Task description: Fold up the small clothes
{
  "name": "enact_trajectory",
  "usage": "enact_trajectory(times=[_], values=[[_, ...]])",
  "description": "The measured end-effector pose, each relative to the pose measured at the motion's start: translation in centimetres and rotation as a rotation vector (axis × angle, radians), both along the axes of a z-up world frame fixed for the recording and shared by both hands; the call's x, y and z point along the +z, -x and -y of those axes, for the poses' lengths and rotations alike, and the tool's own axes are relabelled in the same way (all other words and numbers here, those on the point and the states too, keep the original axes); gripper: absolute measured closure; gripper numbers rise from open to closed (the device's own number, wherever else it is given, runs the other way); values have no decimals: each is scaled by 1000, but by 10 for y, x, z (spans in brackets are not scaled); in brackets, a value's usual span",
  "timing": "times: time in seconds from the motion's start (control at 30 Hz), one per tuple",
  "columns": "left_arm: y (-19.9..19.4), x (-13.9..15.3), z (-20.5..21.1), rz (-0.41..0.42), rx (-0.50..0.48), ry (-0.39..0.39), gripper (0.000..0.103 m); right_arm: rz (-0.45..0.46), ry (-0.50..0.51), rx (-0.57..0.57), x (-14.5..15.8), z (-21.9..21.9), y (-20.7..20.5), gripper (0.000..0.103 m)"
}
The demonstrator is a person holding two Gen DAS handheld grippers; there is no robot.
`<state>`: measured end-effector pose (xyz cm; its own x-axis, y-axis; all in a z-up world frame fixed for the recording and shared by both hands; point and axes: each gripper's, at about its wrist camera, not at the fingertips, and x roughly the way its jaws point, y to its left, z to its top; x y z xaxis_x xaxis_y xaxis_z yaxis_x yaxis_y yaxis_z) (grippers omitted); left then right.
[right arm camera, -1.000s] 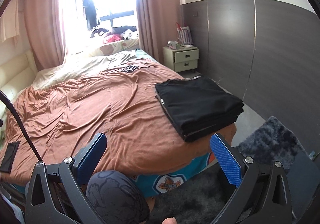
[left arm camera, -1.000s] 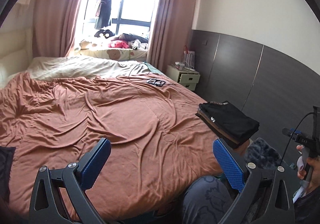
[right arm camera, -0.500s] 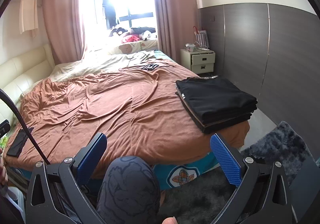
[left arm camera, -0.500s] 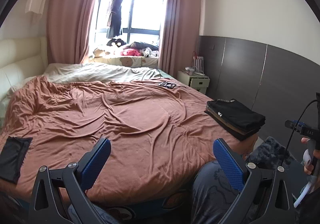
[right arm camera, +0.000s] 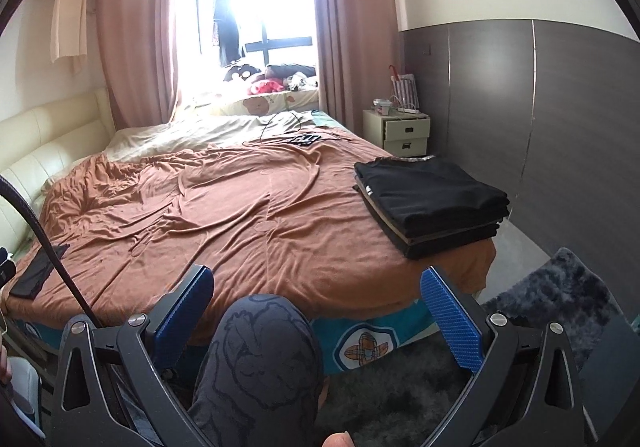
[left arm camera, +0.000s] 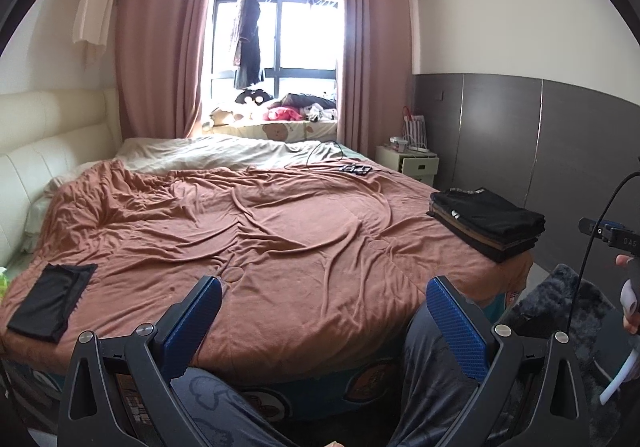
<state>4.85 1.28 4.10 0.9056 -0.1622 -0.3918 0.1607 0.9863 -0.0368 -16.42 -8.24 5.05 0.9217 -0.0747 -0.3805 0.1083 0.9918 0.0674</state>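
- At the bed's near left corner we see a small black garment (left arm camera: 50, 301) lying flat on the brown bedspread (left arm camera: 280, 239).
- Our left tool (left arm camera: 322, 321) hangs above the bed's foot, blue pads spread wide, holding nothing.
- Our right tool (right arm camera: 316, 313) is likewise agape and empty, over a patterned knee (right arm camera: 260, 351).
- Far right, a stack of folded dark clothes (right arm camera: 430, 199) sits on the bed's edge.

Small dark object (left arm camera: 354, 168) far up the bed — too small to identify. Person's right hand (left arm camera: 629, 297) cut by frame edge; window items (right arm camera: 276, 81) washed out.
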Motion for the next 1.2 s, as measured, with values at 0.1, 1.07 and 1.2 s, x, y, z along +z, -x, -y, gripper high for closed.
enact_trajectory(times=[0.1,1.07,1.2], values=[[8,-3,1,7,9,-3,0,-4,0,3,-5,-4,5,0],[21,-8,-12,-6,34,34,0,-70,-15,28,-12,-35,-3,0],[22,-8,-13,-5,32,35,0,-70,-13,30,-10,-38,-2,0]])
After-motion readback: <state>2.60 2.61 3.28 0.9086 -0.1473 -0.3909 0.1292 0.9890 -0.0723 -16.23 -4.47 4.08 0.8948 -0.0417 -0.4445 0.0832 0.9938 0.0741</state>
